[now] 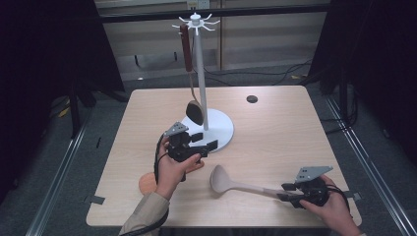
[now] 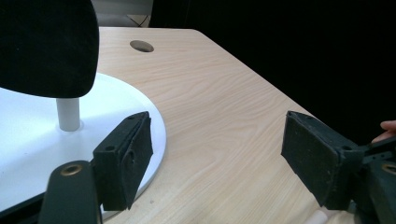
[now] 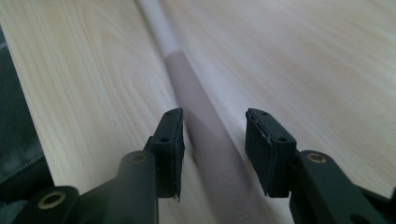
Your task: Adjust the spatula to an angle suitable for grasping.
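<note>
While the left gripper (image 1: 205,141) rests at the near edge of the white stand base (image 1: 223,129), the right gripper (image 1: 287,191) sits at the near right of the table (image 1: 275,128), astride the ladle (image 1: 241,184).

**Ladle position.** The ladle lies flat on the table, near the front edge and right of centre. Its long axis runs left to right, angled slightly toward the near side at the handle end. The bowl (image 1: 220,178) points left; the handle points right, into the right gripper.

**Right gripper.** In the right gripper view, the jaws stand spread on either side of the ladle handle (image 3: 205,135). The left pad lies just beside the handle; the right pad stands visibly apart from it. The handle is not pinched.

**Left gripper.** In the left gripper view, the jaws are spread wide with nothing between them. One pad overlaps the rim of the stand base (image 2: 156,135); the other is over bare table.

**Stand.** A white pole (image 1: 200,73) rises from the base. A dark spoon (image 1: 191,73) hangs from its top hooks, bowl downward.

**Other items.** An orange round object (image 1: 146,183) lies near the left forearm.
</note>
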### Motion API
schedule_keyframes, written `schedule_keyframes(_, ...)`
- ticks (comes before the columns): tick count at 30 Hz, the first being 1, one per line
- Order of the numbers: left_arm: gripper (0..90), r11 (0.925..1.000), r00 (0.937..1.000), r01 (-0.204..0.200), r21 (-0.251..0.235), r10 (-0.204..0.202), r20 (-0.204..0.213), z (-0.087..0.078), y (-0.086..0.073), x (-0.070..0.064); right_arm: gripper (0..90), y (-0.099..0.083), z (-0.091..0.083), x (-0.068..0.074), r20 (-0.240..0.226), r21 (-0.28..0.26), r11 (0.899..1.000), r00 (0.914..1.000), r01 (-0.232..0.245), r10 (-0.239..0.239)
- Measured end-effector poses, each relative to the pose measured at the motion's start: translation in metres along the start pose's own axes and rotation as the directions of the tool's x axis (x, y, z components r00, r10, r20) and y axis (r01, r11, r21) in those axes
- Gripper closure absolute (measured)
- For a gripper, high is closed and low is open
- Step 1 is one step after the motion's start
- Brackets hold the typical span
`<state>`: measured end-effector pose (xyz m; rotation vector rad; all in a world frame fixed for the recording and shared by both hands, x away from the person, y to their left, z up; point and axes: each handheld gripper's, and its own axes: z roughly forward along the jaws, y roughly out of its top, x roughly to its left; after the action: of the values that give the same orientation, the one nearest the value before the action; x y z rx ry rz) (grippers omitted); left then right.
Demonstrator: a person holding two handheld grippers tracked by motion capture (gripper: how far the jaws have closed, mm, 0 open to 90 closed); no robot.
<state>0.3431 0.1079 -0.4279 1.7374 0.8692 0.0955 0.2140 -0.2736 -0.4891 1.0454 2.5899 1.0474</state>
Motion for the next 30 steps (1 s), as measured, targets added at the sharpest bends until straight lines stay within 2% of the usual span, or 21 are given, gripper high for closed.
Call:
schedule_keyframes(2,24.0,1.0,0.9999,0.009,0.002,-0.009,0.006,0.001,0.0,0.0,57.0,0.0,0.004,0.002,0.005,0.034,0.999,0.9997,0.023,-0.024)
schedule_keyframes(3,24.0,0.9998,0.9998,0.016,0.008,-0.017,0.007,0.001,-0.001,0.001,57.6,0.001,0.005,0.003,0.021,0.04,0.998,0.9989,0.04,-0.041)
schedule_keyframes(5,23.8,0.9997,0.9997,0.023,0.006,-0.023,0.011,0.0,-0.001,0.001,60.7,0.003,0.005,0.004,0.019,0.048,0.998,0.9985,0.051,-0.052)
schedule_keyframes(11,23.8,0.9999,0.9998,0.016,0.004,-0.016,0.011,-0.003,-0.002,0.001,63.4,0.009,0.007,0.006,0.031,0.09,0.991,0.9943,0.099,-0.102)
schedule_keyframes(13,23.8,0.9997,0.9996,0.026,0.0,-0.026,0.008,-0.004,-0.002,0.0,64.1,0.012,0.007,0.006,0.033,0.101,0.986,0.9897,0.136,-0.14)
schedule_keyframes(16,23.9,0.9997,0.9997,0.021,0.008,-0.021,0.007,-0.005,-0.003,0.001,65.4,0.016,0.01,0.004,0.073,0.117,0.979,0.9811,0.17,-0.179)
schedule_keyframes(19,23.9,0.9996,0.9997,0.024,0.014,-0.024,-0.004,-0.007,-0.005,0.002,63.9,0.018,0.013,-0.006,0.084,0.086,0.987,0.9867,0.132,-0.139)
schedule_keyframes(21,23.8,0.9994,0.9994,0.033,0.007,-0.033,-0.002,-0.008,-0.006,0.003,62.0,0.02,0.015,-0.014,0.111,0.063,0.992,0.9869,0.11,-0.117)
schedule_keyframes(22,23.9,0.9994,0.9995,0.033,0.009,-0.033,-0.004,-0.009,-0.006,0.003,60.8,0.02,0.015,-0.018,0.123,0.054,0.992,0.9851,0.114,-0.12)
schedule_keyframes(24,23.8,0.9995,0.9995,0.029,0.01,-0.029,-0.008,-0.012,-0.007,0.004,52.1,0.02,0.014,-0.022,0.14,0.032,0.995,0.9854,0.093,-0.097)
schedule_keyframes(28,23.8,0.9994,0.9992,0.035,0.005,-0.035,-0.019,-0.016,-0.008,0.007,48.3,0.02,0.014,-0.021,0.159,0.05,0.993,0.9807,0.108,-0.114)
schedule_keyframes(30,23.9,0.9991,0.999,0.042,0.005,-0.042,-0.016,-0.017,-0.008,0.007,43.5,0.019,0.013,-0.022,0.17,0.038,0.996,0.9814,0.084,-0.089)
